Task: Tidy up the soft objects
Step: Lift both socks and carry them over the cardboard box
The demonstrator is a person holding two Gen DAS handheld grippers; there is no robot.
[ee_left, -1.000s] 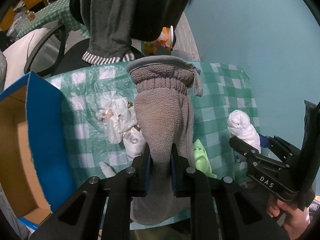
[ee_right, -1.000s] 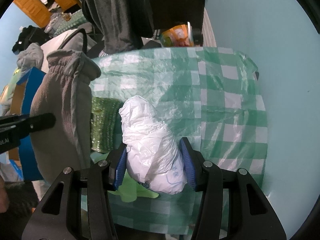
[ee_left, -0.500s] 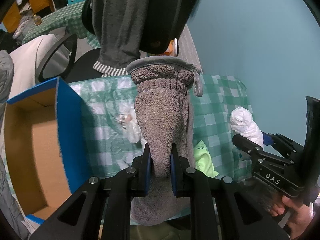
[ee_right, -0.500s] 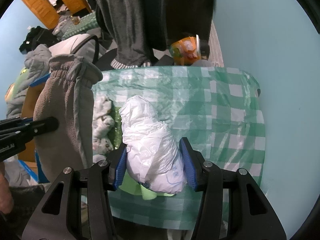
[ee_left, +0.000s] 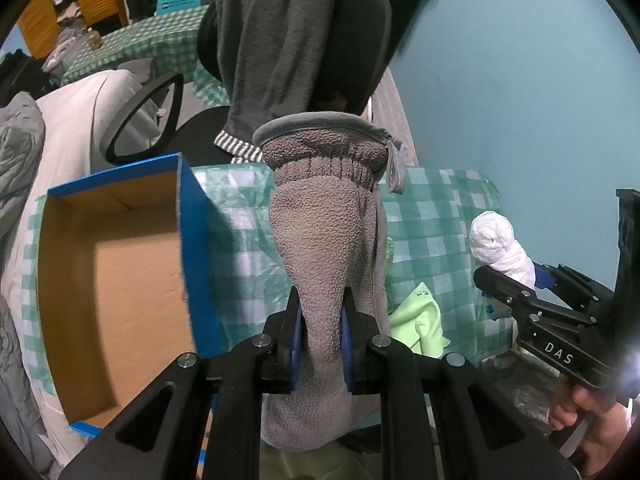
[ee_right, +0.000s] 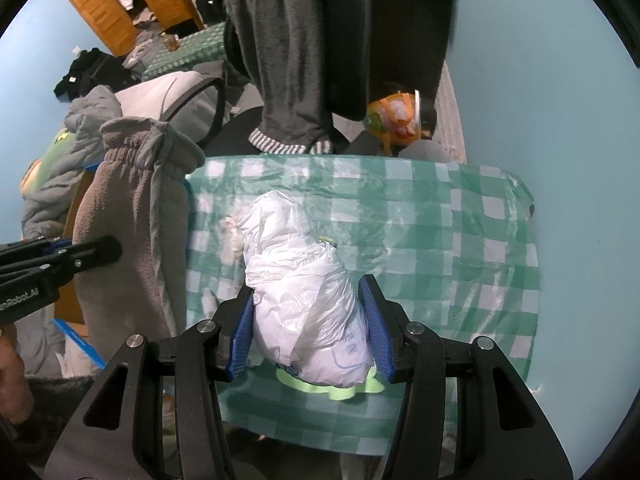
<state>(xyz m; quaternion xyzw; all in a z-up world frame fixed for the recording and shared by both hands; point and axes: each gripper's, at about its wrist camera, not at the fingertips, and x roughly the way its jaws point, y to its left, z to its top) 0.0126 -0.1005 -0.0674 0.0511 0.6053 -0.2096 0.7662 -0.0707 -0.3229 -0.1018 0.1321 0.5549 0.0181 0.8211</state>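
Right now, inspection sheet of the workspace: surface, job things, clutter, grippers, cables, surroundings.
Surface: table under a green checked cloth.
Job's things: grey fleece mitten and white plastic bag bundle, both held above the cloth; open cardboard box with blue outer walls at the table's left.
Clutter: lime green cloth on the table.
Grippers: left gripper shut on the mitten; right gripper shut on the bundle.
Cables: nothing seen.
Surroundings: office chair draped with a dark grey garment, teal wall.

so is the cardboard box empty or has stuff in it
Empty as far as visible: the cardboard box shows only bare brown floor and walls; its near corner is hidden.
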